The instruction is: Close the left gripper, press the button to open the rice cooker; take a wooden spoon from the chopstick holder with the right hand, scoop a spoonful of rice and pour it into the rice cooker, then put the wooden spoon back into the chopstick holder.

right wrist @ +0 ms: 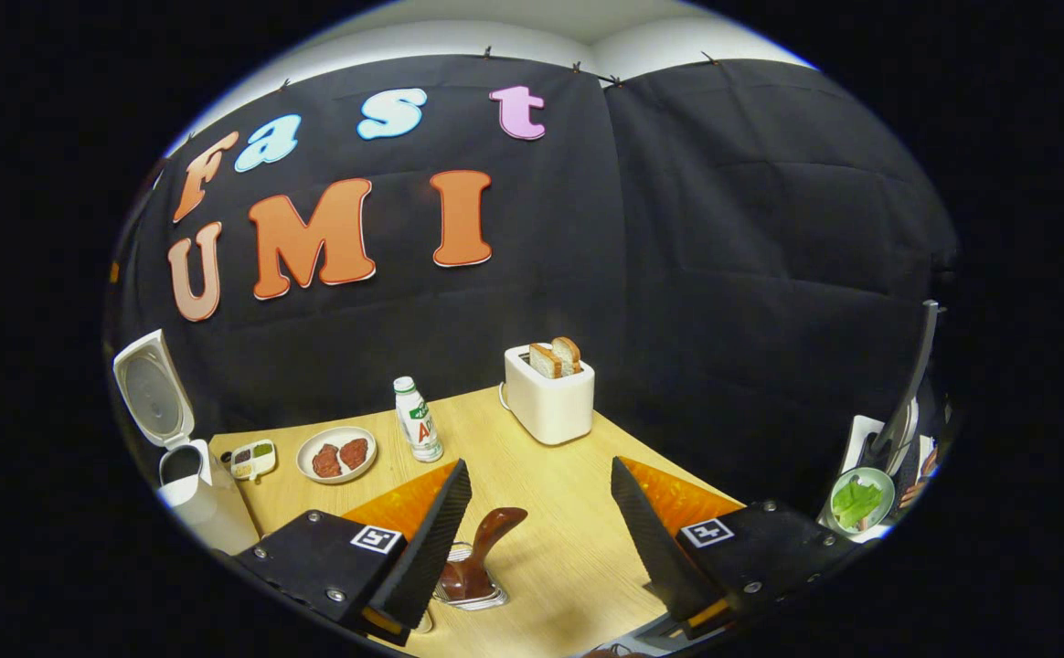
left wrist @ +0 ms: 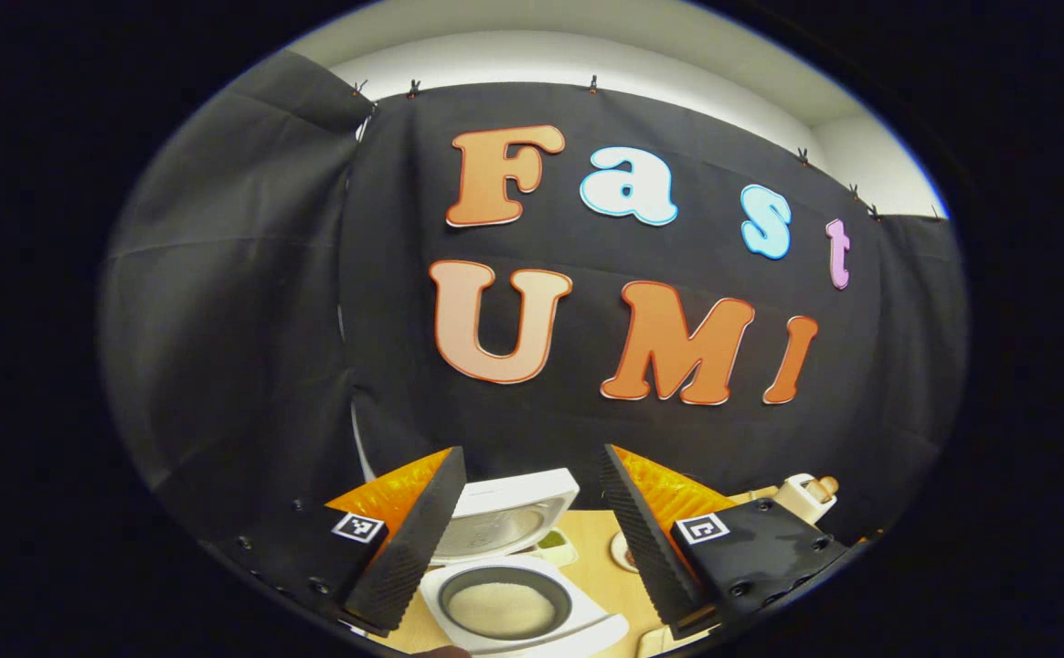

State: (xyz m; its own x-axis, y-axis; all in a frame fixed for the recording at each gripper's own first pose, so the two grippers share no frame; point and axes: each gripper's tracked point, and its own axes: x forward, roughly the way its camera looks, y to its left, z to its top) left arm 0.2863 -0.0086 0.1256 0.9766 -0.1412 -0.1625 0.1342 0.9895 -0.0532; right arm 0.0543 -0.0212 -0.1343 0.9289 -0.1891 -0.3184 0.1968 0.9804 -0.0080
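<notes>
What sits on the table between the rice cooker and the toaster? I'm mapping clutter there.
In the right gripper view, between the open rice cooker and the toaster: a small condiment dish, a plate with two dark pieces, and a bottle.

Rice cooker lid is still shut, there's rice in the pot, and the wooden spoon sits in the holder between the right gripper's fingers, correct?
Not quite: the rice cooker is open. Its lid stands raised, as the right gripper view shows. The rest holds: rice lies in the pot, and the wooden spoon sits in the holder between the open right gripper fingers.
</notes>
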